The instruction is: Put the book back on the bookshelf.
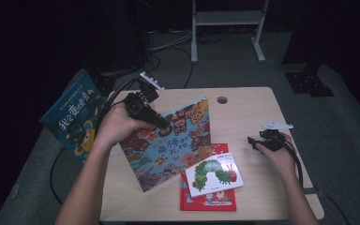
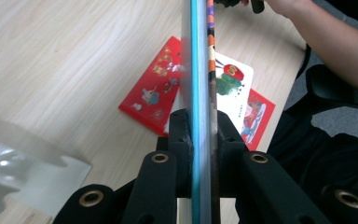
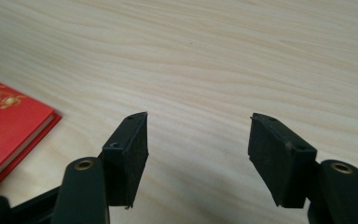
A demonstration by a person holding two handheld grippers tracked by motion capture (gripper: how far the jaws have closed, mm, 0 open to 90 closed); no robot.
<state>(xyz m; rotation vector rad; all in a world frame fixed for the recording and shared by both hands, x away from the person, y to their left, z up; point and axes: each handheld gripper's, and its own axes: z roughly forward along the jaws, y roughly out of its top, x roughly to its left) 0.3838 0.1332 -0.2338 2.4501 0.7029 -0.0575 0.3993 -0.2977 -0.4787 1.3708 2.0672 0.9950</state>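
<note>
Hand-held gripper (image 2: 200,135) clamping upright picture book (image 2: 199,70) edge, red book (image 2: 156,88) on table (image 2: 65,60)

Left gripper (image 1: 161,123) clamped tight (raised); right gripper (image 3: 198,149) gapes.

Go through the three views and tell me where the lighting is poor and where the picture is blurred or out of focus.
High view: only the table is lit, the room around it falls into darkness, and the picture is soft. Left gripper view: the picture book clamped edge-on is smeared up close, and a pale blurred shape sits at lower left. Right gripper view: even light, the fingers sharp, the far wood grain softer.
</note>
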